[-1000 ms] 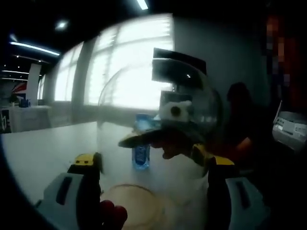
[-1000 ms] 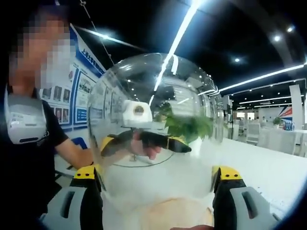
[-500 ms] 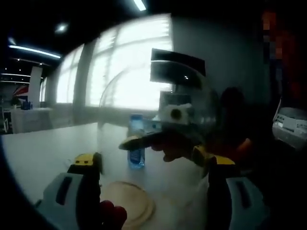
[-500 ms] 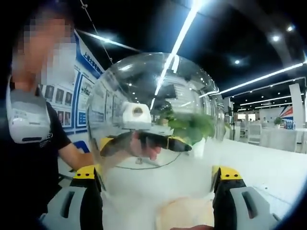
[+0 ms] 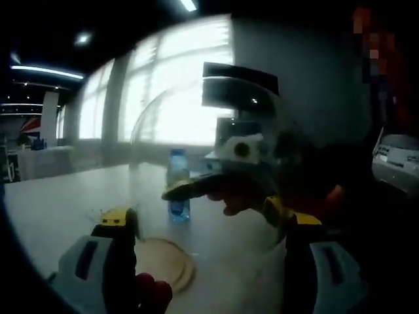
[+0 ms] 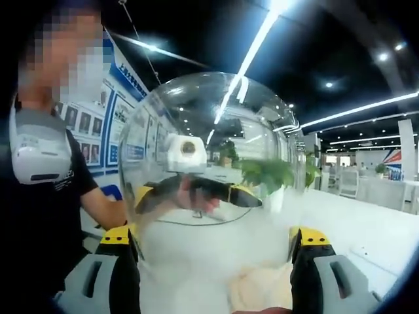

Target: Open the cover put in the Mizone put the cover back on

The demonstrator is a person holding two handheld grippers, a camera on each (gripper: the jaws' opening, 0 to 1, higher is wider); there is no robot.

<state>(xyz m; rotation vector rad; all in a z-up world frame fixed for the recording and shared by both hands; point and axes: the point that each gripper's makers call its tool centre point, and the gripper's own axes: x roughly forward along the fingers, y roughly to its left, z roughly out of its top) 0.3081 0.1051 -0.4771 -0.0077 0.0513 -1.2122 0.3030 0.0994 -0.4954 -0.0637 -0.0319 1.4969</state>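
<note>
Cover (image 6: pixel 216 163) is pinched between both tools (image 5: pixel 206 226) (image 6: pixel 213 255) and carried sideways off its base (image 5: pixel 167 271); Mizone (image 5: pixel 177 184) awaits.

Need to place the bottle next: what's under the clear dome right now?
The clear dome is held up between both grippers, off the wooden base. The base looks bare. The bottle stands on the white table beyond it. The base's near edge is hidden by the left gripper.
</note>
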